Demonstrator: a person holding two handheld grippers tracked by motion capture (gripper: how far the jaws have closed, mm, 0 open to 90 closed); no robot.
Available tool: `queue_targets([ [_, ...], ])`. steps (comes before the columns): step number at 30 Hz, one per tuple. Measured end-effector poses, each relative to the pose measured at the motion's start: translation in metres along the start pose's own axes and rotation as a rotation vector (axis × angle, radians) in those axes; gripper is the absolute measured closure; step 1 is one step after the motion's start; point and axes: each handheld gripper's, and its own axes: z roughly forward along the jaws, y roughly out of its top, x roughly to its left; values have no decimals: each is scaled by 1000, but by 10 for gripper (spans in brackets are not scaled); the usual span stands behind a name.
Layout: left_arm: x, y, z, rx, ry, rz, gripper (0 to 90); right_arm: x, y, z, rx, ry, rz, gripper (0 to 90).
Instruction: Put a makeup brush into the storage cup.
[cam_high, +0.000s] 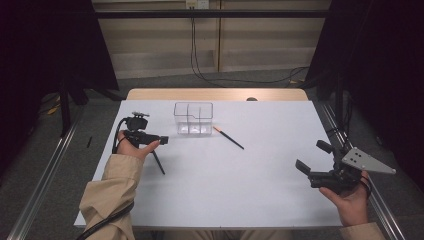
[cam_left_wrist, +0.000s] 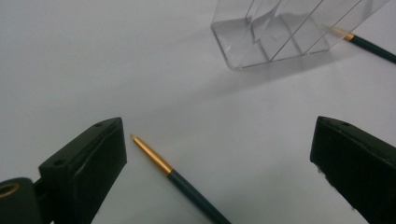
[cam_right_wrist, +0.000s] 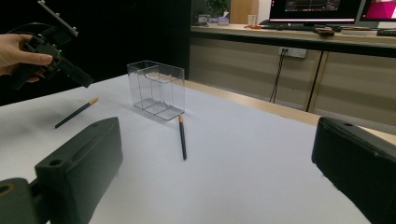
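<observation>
Left tool (cam_high: 152, 131): jaws spread wide, gripping nothing, held low over the white worktop (cam_high: 260, 190).
Near pencil (cam_left_wrist: 180, 181): lies flat on the worktop just below and between the left tool's jaws, closer to one jaw, gold tip toward the clear container (cam_high: 193, 118).
Second pencil (cam_high: 228, 137): flat, just beside the container, well apart from both tools.
Right tool (cam_high: 314, 161): jaws apart, empty, near the worktop's right edge.
</observation>
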Motion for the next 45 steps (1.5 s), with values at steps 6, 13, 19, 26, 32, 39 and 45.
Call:
queue_targets([
  [6, 1, 2, 4, 77, 13, -19, 37, 1, 0, 1, 5, 2, 0, 15],
  [13, 2, 2, 8, 143, 17, -36, 38, 1, 0, 1, 6, 3, 1, 15],
  [19, 1, 2, 11, 181, 24, -44, 39, 0, 0, 0, 5, 2, 0, 15],
  [26, 1, 1, 13, 222, 34, -56, 47, 1, 0, 1, 7, 4, -5, 15],
  [32, 1, -3, 15, 244, 48, -49, 58, 1, 0, 1, 5, 2, 3, 15],
  [39, 0, -10, 16, 294, 33, -68, 81, 1, 0, 1, 5, -1, -2, 15],
  [45, -3, -11, 17, 318, 31, -55, 143, 1, 0, 1, 6, -2, -2, 16],
])
